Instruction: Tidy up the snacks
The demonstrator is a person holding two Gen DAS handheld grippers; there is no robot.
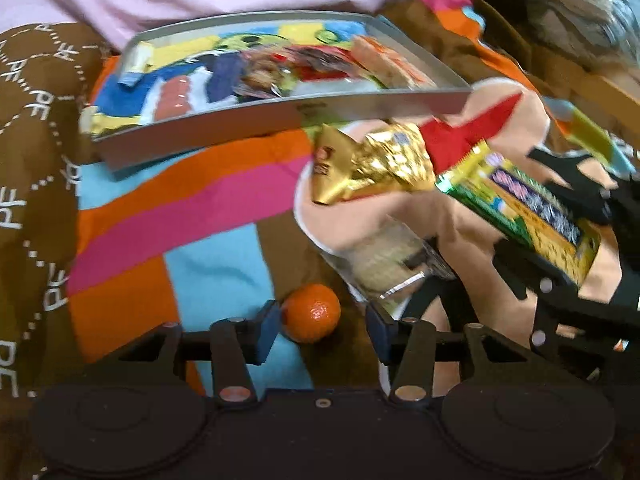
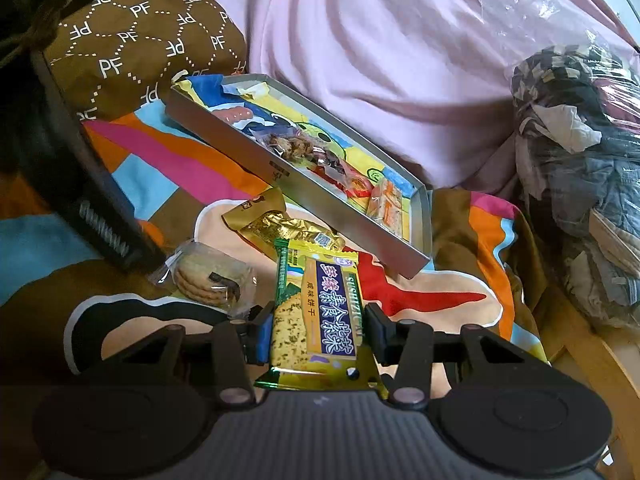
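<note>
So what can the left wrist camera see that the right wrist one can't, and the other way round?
Only the left wrist view shows the orange, lying on the blanket between the open left fingers.

Only the right wrist view shows the bag of clothes at the right.

Both show the grey tray of snacks, the gold packet, the wrapped biscuits, and the green cracker packet held in the right fingers.
</note>
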